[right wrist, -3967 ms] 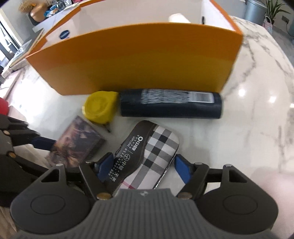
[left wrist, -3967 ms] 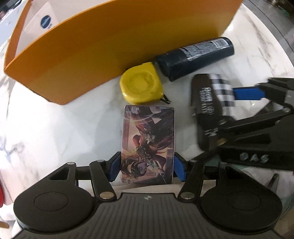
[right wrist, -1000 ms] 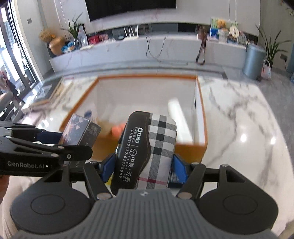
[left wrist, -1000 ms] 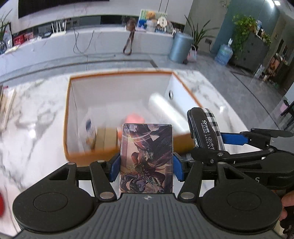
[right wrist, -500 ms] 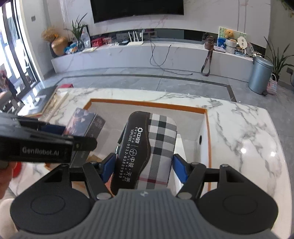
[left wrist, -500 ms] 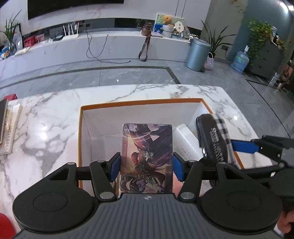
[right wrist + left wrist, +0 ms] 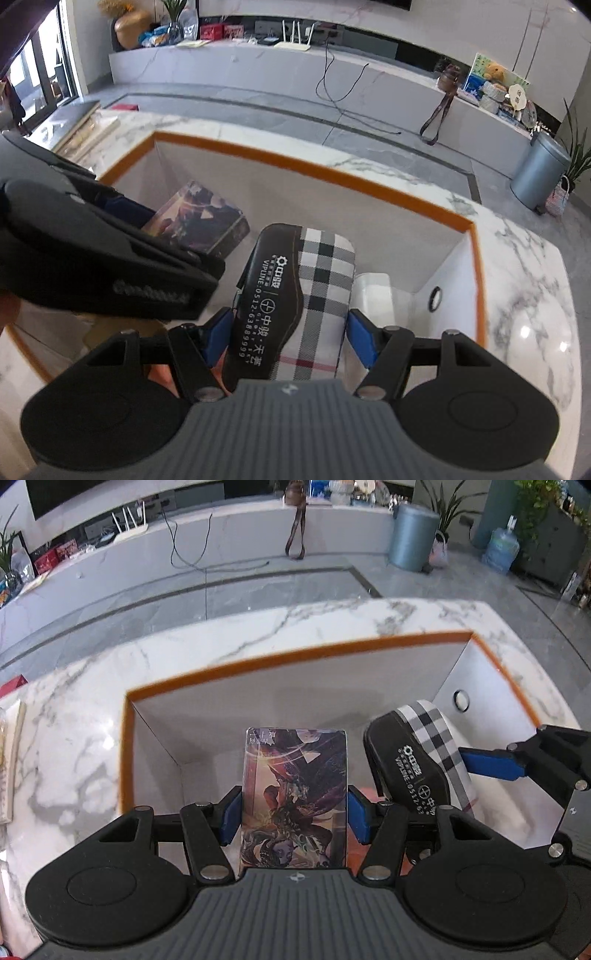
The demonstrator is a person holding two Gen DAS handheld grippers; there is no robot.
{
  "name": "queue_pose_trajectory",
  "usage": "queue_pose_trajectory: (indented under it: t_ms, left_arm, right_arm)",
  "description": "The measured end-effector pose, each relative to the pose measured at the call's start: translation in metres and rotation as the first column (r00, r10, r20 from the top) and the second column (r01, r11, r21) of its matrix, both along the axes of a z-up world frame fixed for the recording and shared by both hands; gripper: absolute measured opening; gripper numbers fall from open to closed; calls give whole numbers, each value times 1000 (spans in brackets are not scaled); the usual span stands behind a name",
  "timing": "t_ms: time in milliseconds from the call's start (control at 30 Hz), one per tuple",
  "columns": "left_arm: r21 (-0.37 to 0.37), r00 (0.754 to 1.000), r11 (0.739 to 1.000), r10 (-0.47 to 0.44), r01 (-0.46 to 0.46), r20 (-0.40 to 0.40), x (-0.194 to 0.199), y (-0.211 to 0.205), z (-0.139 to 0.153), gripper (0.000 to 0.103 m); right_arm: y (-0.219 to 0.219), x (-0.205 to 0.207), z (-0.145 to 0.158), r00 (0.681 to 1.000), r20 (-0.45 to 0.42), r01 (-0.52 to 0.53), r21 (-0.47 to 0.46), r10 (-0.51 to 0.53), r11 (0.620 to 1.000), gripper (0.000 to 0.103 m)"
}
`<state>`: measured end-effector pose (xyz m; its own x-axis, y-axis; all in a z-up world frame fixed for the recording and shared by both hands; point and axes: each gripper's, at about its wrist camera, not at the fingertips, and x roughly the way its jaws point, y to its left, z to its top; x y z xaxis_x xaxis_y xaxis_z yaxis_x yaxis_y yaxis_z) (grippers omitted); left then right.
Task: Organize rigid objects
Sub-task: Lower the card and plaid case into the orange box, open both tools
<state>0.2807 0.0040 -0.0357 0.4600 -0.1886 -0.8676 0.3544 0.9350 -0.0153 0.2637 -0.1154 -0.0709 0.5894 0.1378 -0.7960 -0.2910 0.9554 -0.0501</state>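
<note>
My left gripper (image 7: 294, 814) is shut on a card box (image 7: 294, 794) with dark fantasy artwork, held upright over the inside of the orange box (image 7: 258, 662). To its right, my right gripper (image 7: 290, 338) is shut on a black and plaid glasses case (image 7: 295, 302), also over the orange box (image 7: 332, 173). In the left wrist view the glasses case (image 7: 417, 753) hangs close beside the card box. The right wrist view shows the card box (image 7: 199, 221) at the left, past the other gripper's body.
The orange box has white inner walls and stands on a marble table (image 7: 74, 738). A white roll (image 7: 373, 291) and something orange-red (image 7: 369, 794) lie on its floor. A round hole (image 7: 460, 700) marks the right wall. Books (image 7: 11, 760) lie at the table's left edge.
Both grippers have moved forward and down over the orange box with their objects; the box's inside now fills more of both views. Neither grip has changed.
</note>
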Motion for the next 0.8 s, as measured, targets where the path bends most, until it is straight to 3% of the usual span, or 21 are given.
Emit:
queue_pose_trajectory:
  t_ms: [400, 800]
  left_arm:
    - [39, 997, 999, 22, -19, -70, 6, -2, -16, 66]
    - [85, 997, 995, 58, -53, -52, 9, -2, -19, 66]
  right_arm:
    - [1, 5, -13, 1000, -16, -19, -22, 18, 1000, 67]
    - [0, -6, -8, 1000, 30, 8, -17, -7, 1000, 75]
